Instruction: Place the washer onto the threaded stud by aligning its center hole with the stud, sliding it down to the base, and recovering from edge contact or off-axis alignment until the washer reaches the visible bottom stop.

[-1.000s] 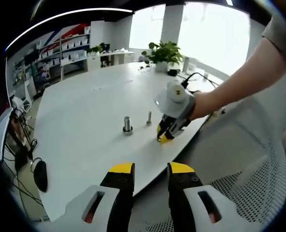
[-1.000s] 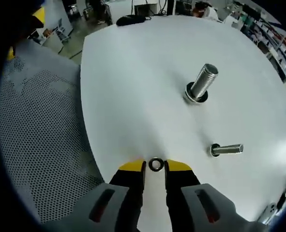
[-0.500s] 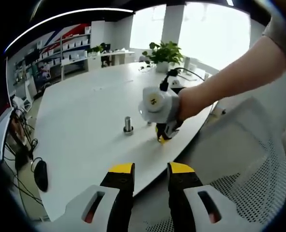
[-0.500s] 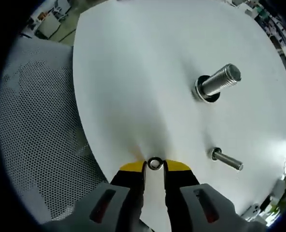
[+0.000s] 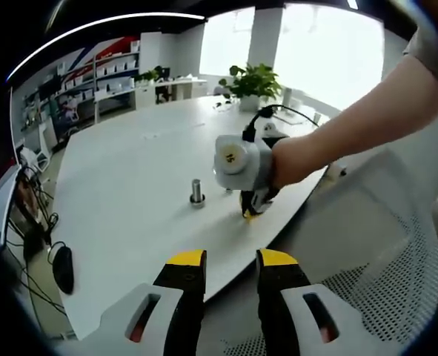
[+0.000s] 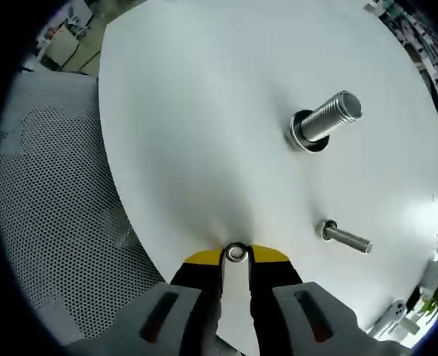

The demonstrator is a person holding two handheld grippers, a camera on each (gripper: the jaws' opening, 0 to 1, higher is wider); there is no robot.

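Right gripper (image 6: 236,254) sits at the near edge of the white table (image 6: 204,133), its yellow-tipped jaws pinching the washer (image 6: 236,253) by its rim, at or just above the table surface — I cannot tell whether it is lifted clear. In the left gripper view the same right gripper (image 5: 251,213) tips down onto the table edge, held by a person's hand (image 5: 293,159).

Two studs stand well apart from the washer: a thick threaded stud (image 6: 324,122) with a ring already at its base, and a thinner stud (image 6: 346,238) nearer the gripper. Which one fits the washer is not certain from these views.

Left gripper (image 5: 231,261) hangs off the table over a mesh chair (image 5: 396,282), jaws spread, holding nothing.

Risks, as judged from here:
- Edge grip on a thin ring is shallow — the washer could pivot or squirt out on lift, and being so near the table edge it could drop onto the chair or floor.
- If the washer tilts in the jaws, its hole will meet the threads off-axis and hang on the stud tip.
- Pressing while cocked could jam it partway, short of the base.
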